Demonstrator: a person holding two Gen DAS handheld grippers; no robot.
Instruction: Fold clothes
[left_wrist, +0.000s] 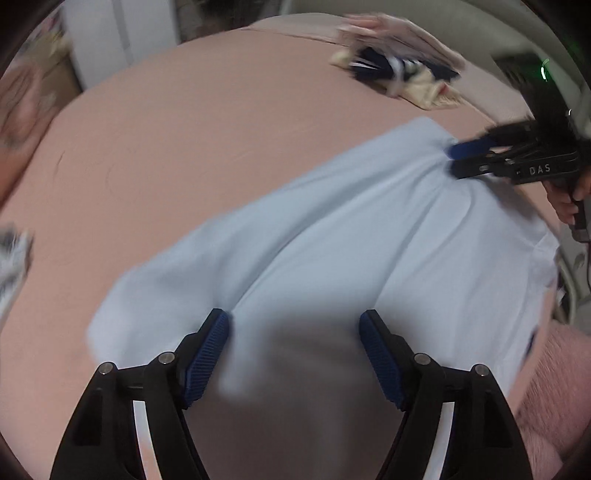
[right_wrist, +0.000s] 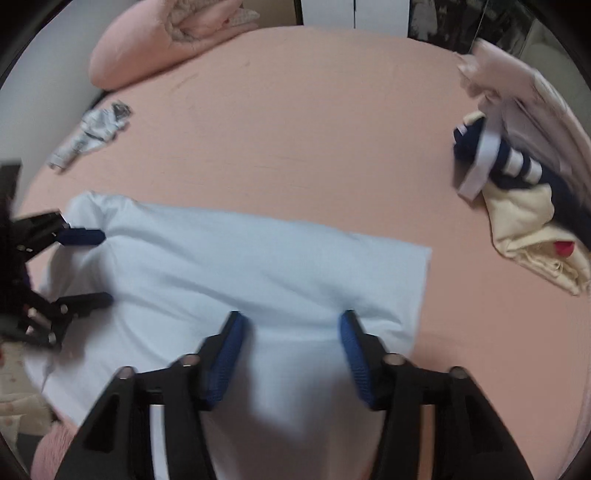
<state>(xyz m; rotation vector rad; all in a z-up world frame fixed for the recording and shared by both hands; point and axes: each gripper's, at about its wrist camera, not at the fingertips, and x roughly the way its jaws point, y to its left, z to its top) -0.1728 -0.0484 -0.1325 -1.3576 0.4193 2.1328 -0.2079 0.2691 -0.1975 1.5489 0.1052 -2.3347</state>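
Right wrist view: pink bed sheet (right_wrist: 295, 122) under pale blue garment (right_wrist: 240, 258), left gripper (right_wrist: 105, 266) and right gripper (right_wrist: 291, 321) apart.

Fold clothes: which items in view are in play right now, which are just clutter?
In play:
- pale blue cotton garment spread on the pink bedsheet
- left gripper, open
- right gripper, open

Clutter:
- navy, striped and cream clothes pile
- crumpled grey-white cloth
- pink quilted bedding

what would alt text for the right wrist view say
The right gripper hangs open over a pale blue garment spread on a pink bed. The left gripper is open at its left edge; a clothes pile lies right.
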